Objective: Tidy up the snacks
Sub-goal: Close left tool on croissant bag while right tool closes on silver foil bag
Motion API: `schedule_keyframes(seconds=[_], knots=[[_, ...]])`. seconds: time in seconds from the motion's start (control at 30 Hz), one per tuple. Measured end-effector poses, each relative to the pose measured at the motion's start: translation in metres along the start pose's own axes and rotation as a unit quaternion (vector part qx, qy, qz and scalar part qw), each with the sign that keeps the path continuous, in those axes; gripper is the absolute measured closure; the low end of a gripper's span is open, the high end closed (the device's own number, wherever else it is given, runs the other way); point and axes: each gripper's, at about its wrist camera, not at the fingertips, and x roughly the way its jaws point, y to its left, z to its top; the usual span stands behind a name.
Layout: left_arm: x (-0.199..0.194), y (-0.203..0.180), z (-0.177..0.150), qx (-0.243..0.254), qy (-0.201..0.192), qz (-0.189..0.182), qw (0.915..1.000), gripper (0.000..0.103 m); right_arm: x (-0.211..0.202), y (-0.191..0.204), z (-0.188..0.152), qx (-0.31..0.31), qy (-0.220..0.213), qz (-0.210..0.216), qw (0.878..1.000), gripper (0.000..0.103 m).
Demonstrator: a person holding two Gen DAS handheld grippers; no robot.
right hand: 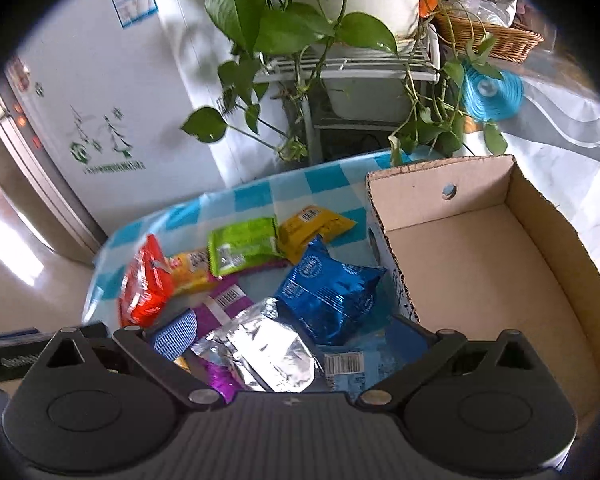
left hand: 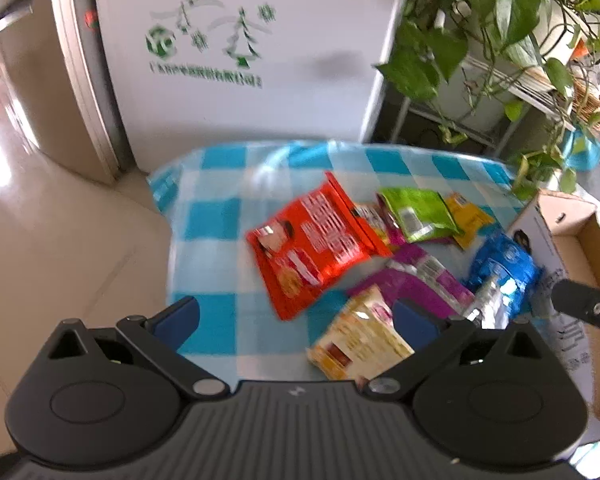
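Note:
Several snack packets lie on a blue-checked cloth [left hand: 212, 220]: a red bag [left hand: 312, 248], a green one [left hand: 418, 214], a purple one [left hand: 420, 280], a blue one [left hand: 504, 268] and a yellow-white one [left hand: 360, 340]. My left gripper [left hand: 296, 316] hovers open above the cloth's near edge, its right finger beside the yellow-white packet. My right gripper [right hand: 296, 332] is open over a silver packet [right hand: 268, 348] and the blue bag [right hand: 328, 296]. The cardboard box [right hand: 480, 264] stands open and empty to the right.
A white fridge [left hand: 236, 64] stands behind the table. A potted vine [right hand: 300, 28] on a white rack hangs over the far edge, with a wicker basket [right hand: 496, 36] beside it. Beige floor tiles [left hand: 60, 232] lie to the left.

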Motion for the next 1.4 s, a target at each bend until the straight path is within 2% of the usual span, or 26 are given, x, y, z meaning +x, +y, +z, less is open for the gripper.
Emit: schedule_keyframes(seconds=[0.4, 0.63, 0.9, 1.17, 1.3, 1.4], knots=[[0.026, -0.025, -0.021, -0.014, 0.059, -0.045, 0.9971, 0.001, -0.015, -0.008, -0.005, -0.006, 0.001, 0.034, 0.999, 0.004], [0.043, -0.032, -0.028, -0.023, 0.072, -0.039, 0.9964, 0.001, -0.015, -0.01, -0.006, 0.002, 0.009, 0.049, 0.999, 0.011], [0.051, -0.03, -0.037, 0.002, 0.076, -0.026, 0.9967, 0.001, -0.003, -0.005, -0.011, 0.002, 0.032, 0.059, 0.998, 0.017], [0.042, -0.008, -0.037, 0.025, 0.079, 0.005, 0.9965, 0.001, 0.016, 0.001, -0.019, -0.02, 0.06, 0.066, 0.996, 0.017], [0.038, -0.002, -0.035, 0.03, 0.066, 0.003, 0.9974, 0.001, 0.026, 0.004, -0.022, -0.032, 0.071, 0.062, 0.995, 0.014], [0.042, -0.001, -0.036, 0.028, 0.072, -0.001, 0.997, 0.001, 0.037, 0.006, -0.024, -0.039, 0.082, 0.061, 0.994, 0.013]])
